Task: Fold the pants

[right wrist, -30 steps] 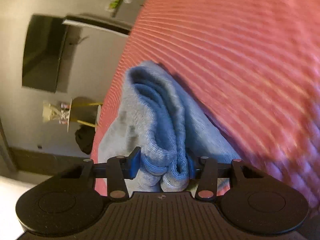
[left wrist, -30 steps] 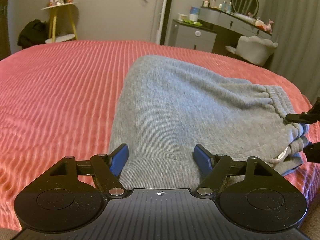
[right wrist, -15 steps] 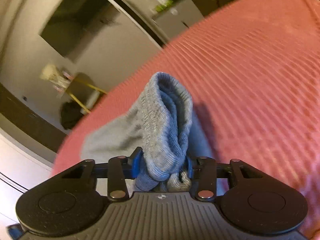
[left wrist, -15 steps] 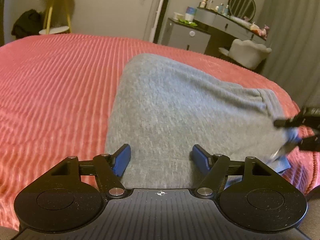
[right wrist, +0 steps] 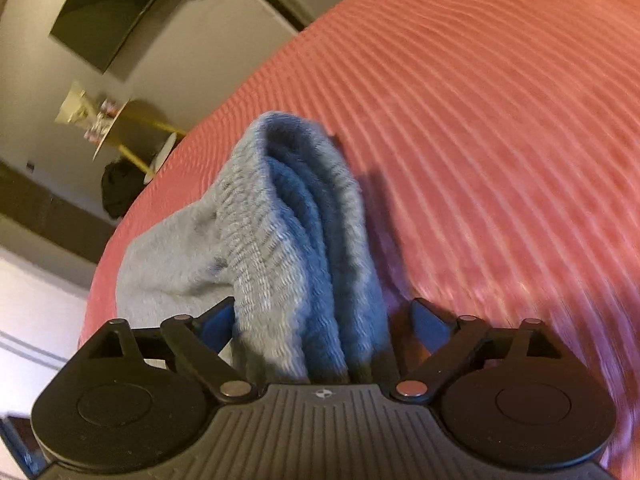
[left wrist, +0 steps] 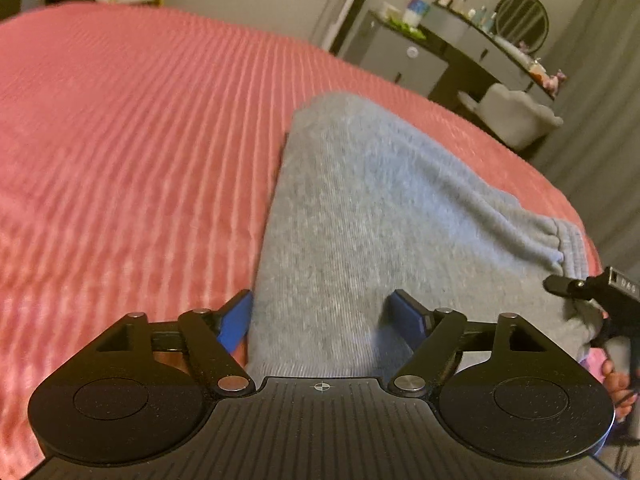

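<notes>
Grey knit pants [left wrist: 360, 216] lie folded on a red ribbed bedspread [left wrist: 120, 140]. My left gripper [left wrist: 324, 314] is open, its blue pads apart over the near edge of the pants, cloth lying between them. My right gripper [right wrist: 320, 320] is open; the bunched waistband end of the pants [right wrist: 296, 240] stands between its spread fingers. In the left wrist view the right gripper [left wrist: 596, 308] shows at the right edge, at the ribbed waistband [left wrist: 568, 240].
The red bedspread [right wrist: 480, 140] spreads wide on all sides of the pants. Beyond the bed stand a grey dresser with a round mirror [left wrist: 520, 24], a pale chair [left wrist: 516, 120] and a small yellow-legged side table [right wrist: 120, 132].
My right gripper's jaws have opened from their hold on the waistband, and its view has tilted. My left gripper has shifted left and closer over the near edge of the pants.
</notes>
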`<state>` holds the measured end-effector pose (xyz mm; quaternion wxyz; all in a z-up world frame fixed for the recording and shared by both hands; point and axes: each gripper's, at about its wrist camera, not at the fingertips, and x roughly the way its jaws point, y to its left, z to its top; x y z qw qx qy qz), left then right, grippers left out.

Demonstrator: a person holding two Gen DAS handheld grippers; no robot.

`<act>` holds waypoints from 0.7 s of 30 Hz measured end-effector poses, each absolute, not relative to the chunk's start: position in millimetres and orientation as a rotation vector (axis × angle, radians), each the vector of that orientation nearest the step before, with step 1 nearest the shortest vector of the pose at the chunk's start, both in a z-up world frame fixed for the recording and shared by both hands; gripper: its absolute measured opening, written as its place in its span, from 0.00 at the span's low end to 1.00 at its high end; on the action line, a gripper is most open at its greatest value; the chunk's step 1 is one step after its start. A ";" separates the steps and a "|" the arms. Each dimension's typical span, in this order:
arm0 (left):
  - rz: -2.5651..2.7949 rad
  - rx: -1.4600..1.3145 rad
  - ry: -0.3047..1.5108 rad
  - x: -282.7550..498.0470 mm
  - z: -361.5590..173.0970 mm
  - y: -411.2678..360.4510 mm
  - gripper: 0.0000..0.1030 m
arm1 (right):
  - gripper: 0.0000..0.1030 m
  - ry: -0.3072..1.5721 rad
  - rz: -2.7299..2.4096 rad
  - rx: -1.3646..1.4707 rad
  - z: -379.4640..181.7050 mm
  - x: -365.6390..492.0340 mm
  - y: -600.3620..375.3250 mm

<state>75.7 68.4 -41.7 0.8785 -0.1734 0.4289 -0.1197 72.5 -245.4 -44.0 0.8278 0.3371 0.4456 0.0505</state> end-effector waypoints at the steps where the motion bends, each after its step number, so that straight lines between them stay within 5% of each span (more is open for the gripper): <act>1: -0.269 -0.380 0.907 81.4 -43.4 69.5 0.85 | 0.92 0.947 0.127 0.705 -43.9 77.6 -242.9; 6: -0.363 -0.431 0.958 111.9 -51.7 65.5 0.91 | 0.93 0.932 0.203 0.654 -44.7 91.7 -235.3; 8: -0.380 -0.462 0.937 118.2 -52.7 65.6 0.85 | 0.69 0.912 0.191 0.645 -44.5 94.2 -234.9; 10: -0.403 -0.500 0.917 122.2 -54.0 64.9 0.72 | 0.66 0.904 0.192 0.660 -47.0 93.6 -234.1; 12: -0.408 -0.513 0.947 129.9 -59.3 63.6 0.72 | 0.67 0.904 0.213 0.687 -49.6 94.6 -239.3; 16: -0.429 -0.536 0.989 145.6 -65.8 60.4 0.73 | 0.89 0.912 0.265 0.681 -50.1 99.9 -237.2; 21: -0.426 -0.562 0.983 149.8 -67.8 54.6 0.63 | 0.89 0.903 0.202 0.733 -54.0 109.7 -237.4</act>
